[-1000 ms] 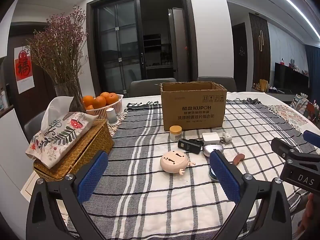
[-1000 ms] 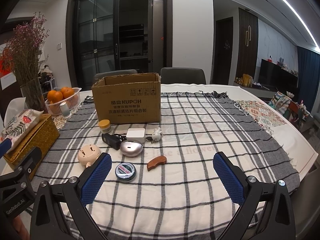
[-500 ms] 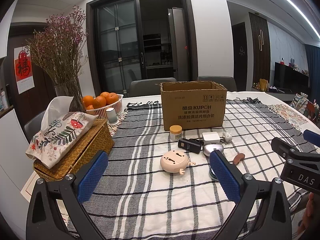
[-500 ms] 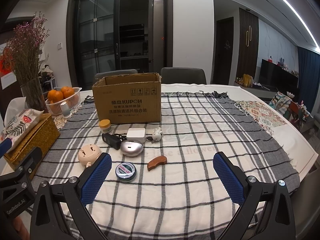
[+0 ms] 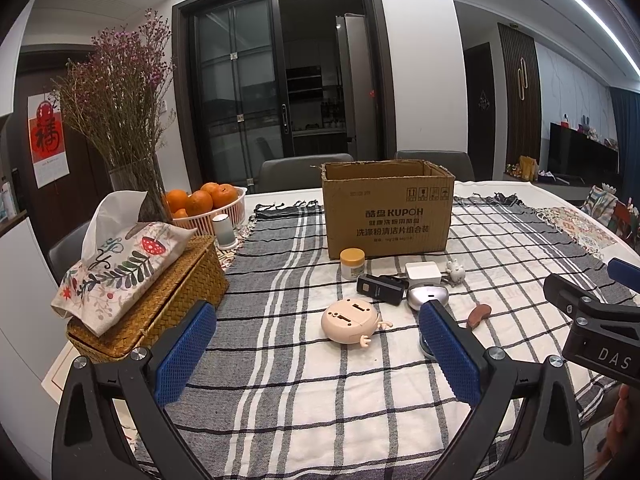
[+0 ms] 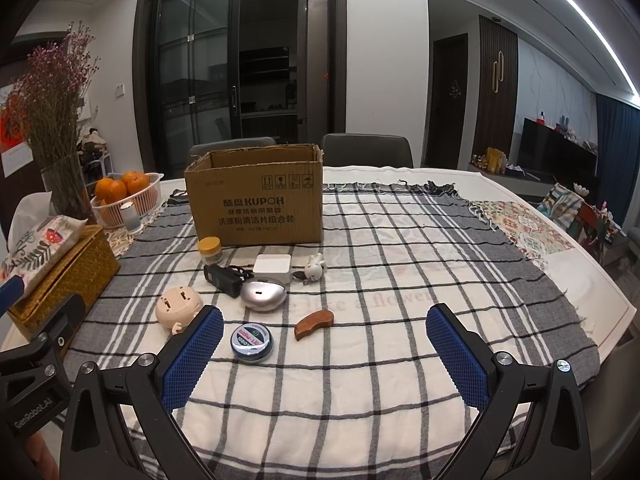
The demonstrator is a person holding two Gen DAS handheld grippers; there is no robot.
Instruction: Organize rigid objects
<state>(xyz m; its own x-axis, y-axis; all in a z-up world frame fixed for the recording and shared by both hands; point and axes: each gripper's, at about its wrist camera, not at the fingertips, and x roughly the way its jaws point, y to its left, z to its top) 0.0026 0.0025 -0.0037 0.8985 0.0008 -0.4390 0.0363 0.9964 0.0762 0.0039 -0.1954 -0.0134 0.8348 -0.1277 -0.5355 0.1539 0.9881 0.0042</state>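
Nothing is moving yet: left claw [image 5: 316,344] and right claw [image 6: 322,344] are staying spread, empty; cardboard box [image 6: 256,206] is waiting.

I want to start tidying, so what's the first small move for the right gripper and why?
Probably ease the right gripper forward and down over the round tin. Its jaws stand open and empty, the tin lies nearest between them, and the cardboard box behind is open-topped.
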